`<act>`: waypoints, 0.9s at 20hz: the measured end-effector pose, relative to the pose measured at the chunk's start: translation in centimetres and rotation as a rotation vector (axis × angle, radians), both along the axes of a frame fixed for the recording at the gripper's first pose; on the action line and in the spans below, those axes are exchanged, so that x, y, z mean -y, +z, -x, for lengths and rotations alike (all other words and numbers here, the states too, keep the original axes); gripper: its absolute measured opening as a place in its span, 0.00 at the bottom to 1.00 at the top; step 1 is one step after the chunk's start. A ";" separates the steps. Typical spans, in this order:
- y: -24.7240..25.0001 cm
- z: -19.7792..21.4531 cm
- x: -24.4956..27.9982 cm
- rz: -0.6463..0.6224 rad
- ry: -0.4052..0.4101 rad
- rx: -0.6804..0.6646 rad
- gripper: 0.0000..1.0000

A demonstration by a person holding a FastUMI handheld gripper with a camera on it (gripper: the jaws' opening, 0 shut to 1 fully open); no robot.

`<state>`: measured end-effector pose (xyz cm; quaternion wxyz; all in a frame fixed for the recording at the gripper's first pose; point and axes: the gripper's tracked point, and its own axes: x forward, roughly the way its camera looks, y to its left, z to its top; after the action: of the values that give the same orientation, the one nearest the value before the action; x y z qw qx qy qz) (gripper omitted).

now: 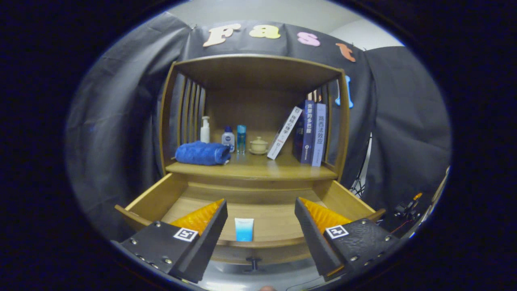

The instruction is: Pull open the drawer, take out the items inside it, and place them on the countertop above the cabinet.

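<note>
The wooden drawer (157, 198) stands pulled out beneath the cabinet's countertop (258, 167). A small blue and white tube (244, 229) lies flat on the drawer floor near the front wall. My gripper (260, 208) hovers above the drawer's front edge, open wide, with nothing held. The tube lies in the gap between the two fingers (210, 226) and below them. The drawer's dark knob (253, 263) shows under the front panel.
On the countertop lie a folded blue towel (202, 153), a white pump bottle (205, 130), two small bottles (234, 138), a lidded ceramic cup (258, 145) and several books (309, 131) leaning at the right. Slatted side walls enclose the shelf.
</note>
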<state>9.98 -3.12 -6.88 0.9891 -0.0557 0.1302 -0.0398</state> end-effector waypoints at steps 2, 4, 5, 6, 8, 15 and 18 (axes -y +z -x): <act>-1.4 -1.9 -0.4 -0.030 0.003 -0.084 0.99; -3.2 -3.5 -1.0 -0.053 0.023 -0.179 0.99; -3.9 -4.3 -1.2 -0.054 0.025 -0.217 0.99; -4.8 -4.8 -1.2 -0.036 0.033 -0.267 0.99; -6.6 -5.8 -1.5 -0.017 0.047 -0.367 0.99; -12.0 -6.9 -1.4 0.081 0.051 -0.691 0.99; -13.9 -6.0 -1.9 0.061 0.075 -0.820 0.87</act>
<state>16.00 -1.20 -20.73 0.8540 -0.1010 0.5100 0.0178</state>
